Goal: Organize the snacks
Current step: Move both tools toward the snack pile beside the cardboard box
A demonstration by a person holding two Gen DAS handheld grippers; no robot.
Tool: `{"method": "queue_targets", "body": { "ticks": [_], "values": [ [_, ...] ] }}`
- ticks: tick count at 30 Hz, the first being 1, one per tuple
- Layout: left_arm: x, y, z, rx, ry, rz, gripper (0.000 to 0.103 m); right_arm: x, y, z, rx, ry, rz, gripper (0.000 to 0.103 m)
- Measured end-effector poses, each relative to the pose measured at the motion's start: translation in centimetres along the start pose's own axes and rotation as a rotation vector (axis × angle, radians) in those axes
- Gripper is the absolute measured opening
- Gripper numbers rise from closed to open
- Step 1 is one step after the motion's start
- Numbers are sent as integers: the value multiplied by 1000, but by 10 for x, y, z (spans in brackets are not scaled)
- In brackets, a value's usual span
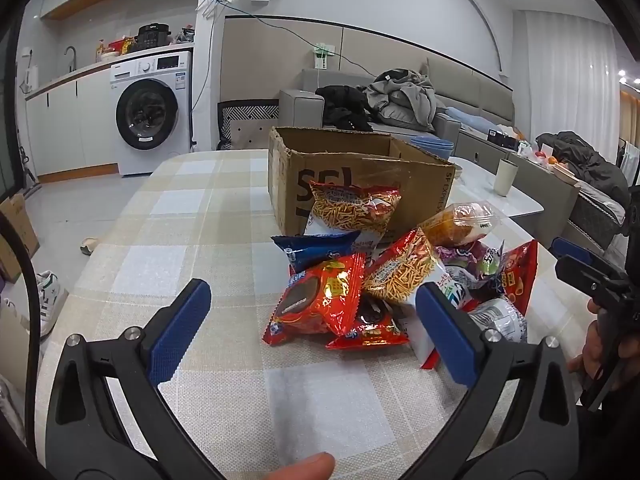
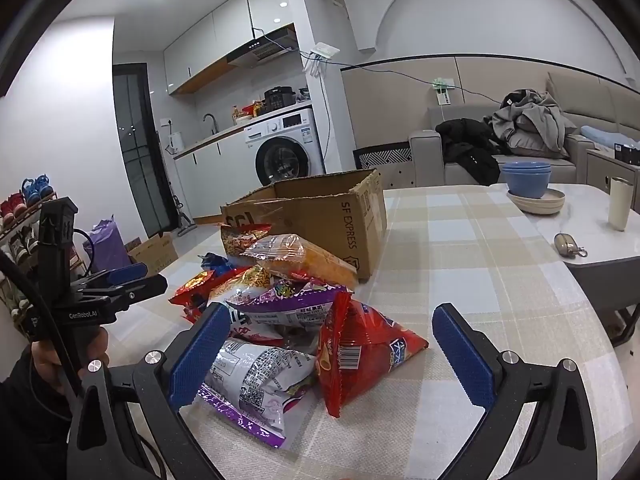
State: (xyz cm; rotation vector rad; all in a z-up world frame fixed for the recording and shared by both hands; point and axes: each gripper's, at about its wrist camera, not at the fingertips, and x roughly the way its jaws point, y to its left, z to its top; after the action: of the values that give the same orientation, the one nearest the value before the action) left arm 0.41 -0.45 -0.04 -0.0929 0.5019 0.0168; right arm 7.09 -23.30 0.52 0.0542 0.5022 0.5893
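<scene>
Tongs [image 1: 312, 322] [image 2: 328, 354] both released, above crinkly foil snack packets [image 1: 320, 304] beside corrugated cardboard box [image 1: 360, 172].

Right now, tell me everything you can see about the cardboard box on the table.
The cardboard box is brown corrugated card, open at the top with ragged, torn upper edges and no flaps showing. Black print reads SF EXPRESS on one side, and clear tape crosses another. It stands upright on the checked tablecloth, behind the heap of snack packets. A noodle-snack bag leans against its front wall. In these views nothing shows inside it; its floor is hidden. Neither gripper touches it.
</scene>
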Motion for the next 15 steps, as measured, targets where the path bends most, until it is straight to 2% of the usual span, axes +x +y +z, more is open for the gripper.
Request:
{"method": "queue_targets", "body": {
  "ticks": [9, 15],
  "values": [
    [4, 11, -1, -30, 35, -21, 102, 9, -2, 3, 1, 59, -21, 103],
    [10, 13, 1, -40, 93, -19, 102, 14, -2, 9, 0, 89, -39, 103]
  ]
}}
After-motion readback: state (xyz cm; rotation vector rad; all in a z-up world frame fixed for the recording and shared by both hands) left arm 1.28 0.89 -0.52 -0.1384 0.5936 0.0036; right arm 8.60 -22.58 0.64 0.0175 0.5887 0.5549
